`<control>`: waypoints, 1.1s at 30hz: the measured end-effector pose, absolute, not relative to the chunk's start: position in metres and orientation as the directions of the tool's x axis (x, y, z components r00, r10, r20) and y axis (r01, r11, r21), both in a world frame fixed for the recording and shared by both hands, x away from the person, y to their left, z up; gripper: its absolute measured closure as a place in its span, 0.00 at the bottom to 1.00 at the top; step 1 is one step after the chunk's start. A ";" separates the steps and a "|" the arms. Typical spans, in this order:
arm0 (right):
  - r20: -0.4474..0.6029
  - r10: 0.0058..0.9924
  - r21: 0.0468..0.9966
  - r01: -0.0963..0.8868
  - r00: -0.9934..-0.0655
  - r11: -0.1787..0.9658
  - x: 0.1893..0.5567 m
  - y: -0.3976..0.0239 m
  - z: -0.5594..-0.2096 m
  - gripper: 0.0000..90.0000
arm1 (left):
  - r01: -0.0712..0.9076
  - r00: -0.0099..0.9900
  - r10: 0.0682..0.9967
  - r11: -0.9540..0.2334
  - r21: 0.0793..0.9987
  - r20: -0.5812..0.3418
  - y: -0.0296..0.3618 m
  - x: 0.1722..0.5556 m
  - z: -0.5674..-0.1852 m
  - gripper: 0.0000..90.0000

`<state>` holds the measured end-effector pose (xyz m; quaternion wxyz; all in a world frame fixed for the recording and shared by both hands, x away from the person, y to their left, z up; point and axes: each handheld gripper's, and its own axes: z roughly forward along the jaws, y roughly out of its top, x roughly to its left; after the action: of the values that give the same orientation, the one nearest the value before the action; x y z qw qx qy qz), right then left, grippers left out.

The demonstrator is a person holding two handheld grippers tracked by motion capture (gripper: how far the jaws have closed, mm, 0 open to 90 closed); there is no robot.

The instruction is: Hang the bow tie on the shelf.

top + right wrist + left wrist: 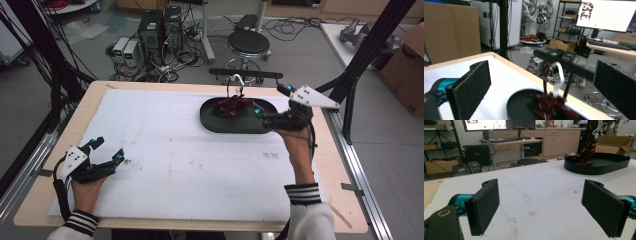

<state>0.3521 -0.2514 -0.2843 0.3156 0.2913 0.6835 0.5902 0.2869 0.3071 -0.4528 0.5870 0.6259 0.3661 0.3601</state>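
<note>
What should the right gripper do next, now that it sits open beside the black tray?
Probably draw the right gripper back from the black tray. Its jaws stand wide with nothing between them, and the dark red strap bundle lies inside the tray, apart from the pads, so the drop looks done. The left gripper rests open on the white mat.

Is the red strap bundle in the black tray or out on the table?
In. The red strap bundle lies inside the black tray, its loops standing above the rim; the open right gripper holds nothing.
</note>
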 end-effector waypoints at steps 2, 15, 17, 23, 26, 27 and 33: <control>-0.093 0.789 0.992 0.015 -0.607 0.128 0.336 -0.260 -0.296 0.00 | 0.036 0.473 0.881 -0.040 0.999 0.018 0.307 0.287 -0.453 0.17; -0.056 0.853 0.997 0.024 -0.519 0.079 0.271 -0.284 -0.374 0.00 | 0.031 0.472 0.881 -0.050 0.998 0.030 0.306 0.286 -0.453 0.17; -0.059 0.859 0.996 0.028 -0.509 0.085 0.267 -0.284 -0.388 0.00 | 0.032 0.473 0.881 -0.048 0.998 0.028 0.307 0.286 -0.453 0.17; -0.035 0.886 0.997 0.047 -0.463 0.064 0.261 -0.281 -0.425 0.00 | 0.033 0.473 0.881 -0.042 0.999 0.021 0.307 0.287 -0.453 0.17; -0.039 0.890 0.995 0.060 -0.455 0.074 0.259 -0.277 -0.442 0.00 | 0.034 0.474 0.880 -0.043 0.999 0.022 0.307 0.286 -0.453 0.17; -0.039 0.890 0.993 0.078 -0.454 0.083 0.260 -0.276 -0.446 0.00 | 0.032 0.474 0.881 -0.042 0.999 0.022 0.307 0.287 -0.453 0.17; -0.038 0.907 0.997 0.051 -0.420 0.066 0.256 -0.275 -0.453 0.00 | 0.029 0.472 0.881 -0.050 0.998 0.031 0.306 0.286 -0.453 0.17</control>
<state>0.2562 -0.2751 -0.4528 0.3784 0.3835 0.6242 0.5658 0.2861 0.3063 -0.4529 0.5858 0.6270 0.3629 0.3634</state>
